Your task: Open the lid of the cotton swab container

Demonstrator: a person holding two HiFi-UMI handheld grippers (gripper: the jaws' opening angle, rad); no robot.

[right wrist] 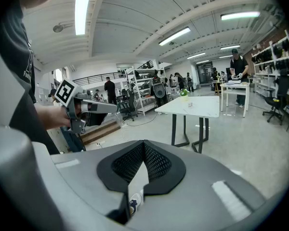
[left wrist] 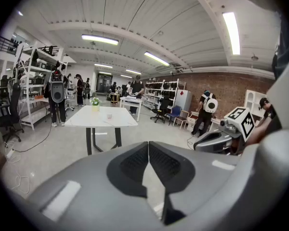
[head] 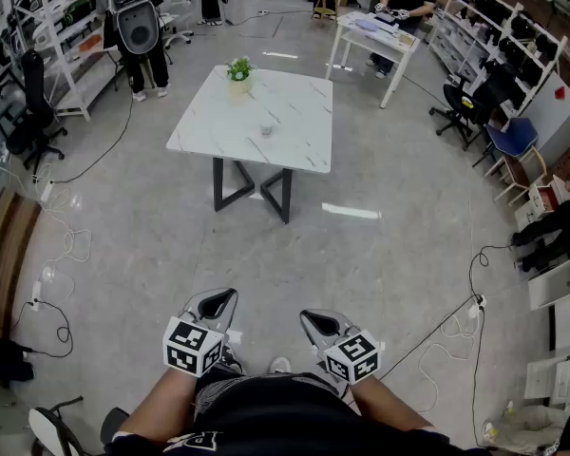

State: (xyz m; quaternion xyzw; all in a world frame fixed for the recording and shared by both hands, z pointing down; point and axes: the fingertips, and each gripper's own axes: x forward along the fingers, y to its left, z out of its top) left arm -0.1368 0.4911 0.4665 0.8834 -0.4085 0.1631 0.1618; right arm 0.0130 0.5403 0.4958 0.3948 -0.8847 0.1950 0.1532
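The cotton swab container (head: 266,129) is a small clear tub standing alone near the middle of the white marble table (head: 304,150), far ahead of me across the floor. It shows tiny in the left gripper view (left wrist: 109,115) and the right gripper view (right wrist: 190,104). My left gripper (head: 225,298) and right gripper (head: 310,318) hang close to my body, side by side, both pointing toward the table. Each is shut with nothing between its jaws, as the left gripper (left wrist: 148,144) and right gripper (right wrist: 143,142) show in their own views.
A small potted plant (head: 238,72) stands at the table's far left corner. A dark robot on a stand (head: 138,28) is at the back left by shelving. A person sits at a white desk (head: 375,36) at the back right. Cables (head: 446,335) trail on the floor.
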